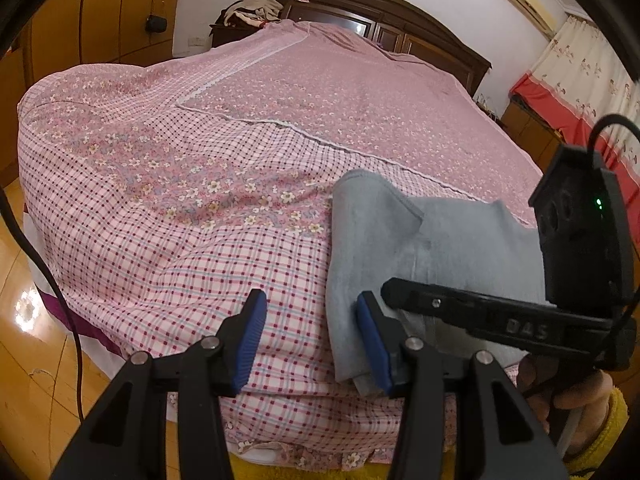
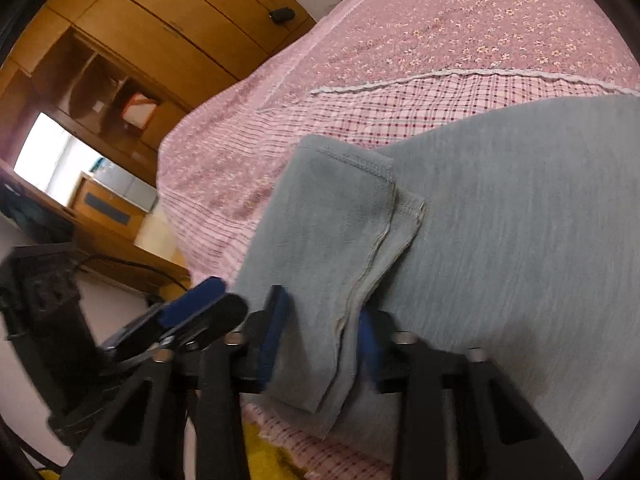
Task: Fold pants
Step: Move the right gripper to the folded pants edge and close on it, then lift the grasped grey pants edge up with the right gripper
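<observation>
The grey pants (image 1: 440,248) lie on the near right part of the pink bed (image 1: 200,168), with a folded leg end on top. My left gripper (image 1: 312,340) is open; its right pad touches the pants' left edge and its left pad is over the bedspread. In the right wrist view the pants (image 2: 520,220) fill the right side, with the folded leg end (image 2: 332,232) on top. My right gripper (image 2: 320,340) is open, and the leg end's near corner lies between its pads. The left gripper's fingers (image 2: 188,312) show at the left.
The bed's foot edge drops to a wooden floor (image 1: 24,320) on the left, where a black cable (image 1: 48,280) hangs. A dark headboard (image 1: 380,12) is at the far end. Wooden wardrobes (image 2: 160,32) and a desk (image 2: 108,208) stand beyond the bed's left side.
</observation>
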